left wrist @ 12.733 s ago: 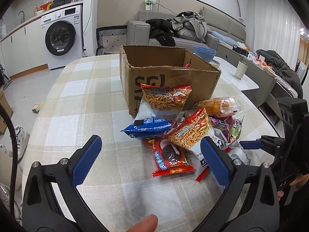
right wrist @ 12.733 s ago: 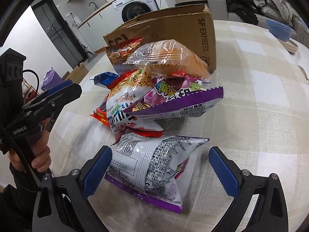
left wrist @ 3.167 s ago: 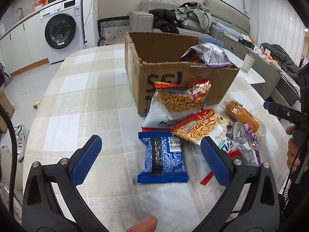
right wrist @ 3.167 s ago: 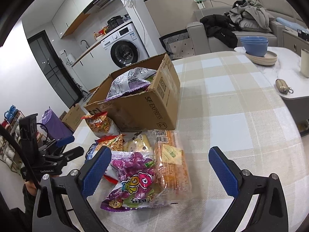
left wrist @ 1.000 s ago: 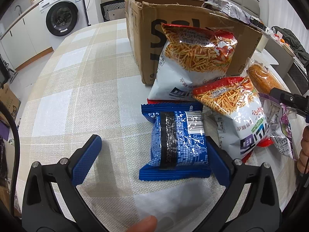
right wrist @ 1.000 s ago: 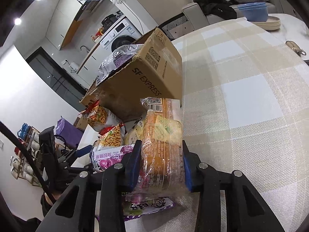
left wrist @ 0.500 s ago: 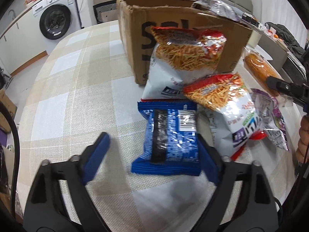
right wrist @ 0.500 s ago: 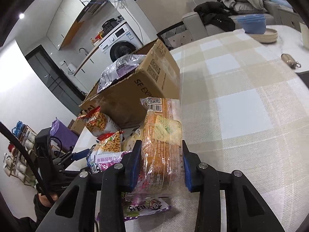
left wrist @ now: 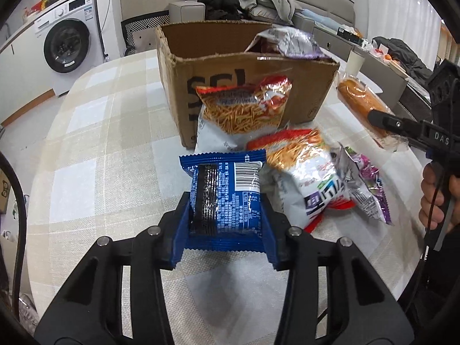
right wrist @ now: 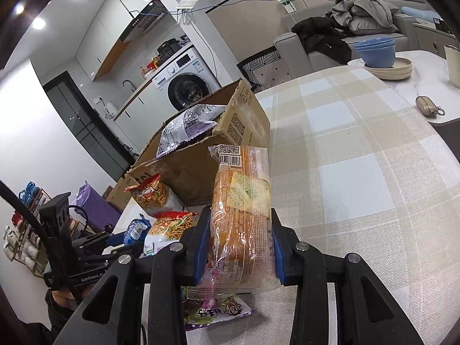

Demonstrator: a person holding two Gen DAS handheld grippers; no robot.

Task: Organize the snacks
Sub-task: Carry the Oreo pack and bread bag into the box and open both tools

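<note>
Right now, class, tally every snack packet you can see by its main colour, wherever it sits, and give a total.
Blue packet, held in the left claw: 1
Red-and-white noodle-snack bags: 2
Purple packets, one in the cardboard box, one on the table: 2
Clear-wrapped bread, held in the right claw: 1
Total: 6

Blue packet point(left wrist: 227, 198), beige-and-white checked tablecloth point(left wrist: 95, 149), brown box point(left wrist: 247, 77).

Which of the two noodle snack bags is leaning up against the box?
The farther noodle snack bag, propped upright against the cardboard box; the nearer noodle snack bag lies flat on the table.
</note>
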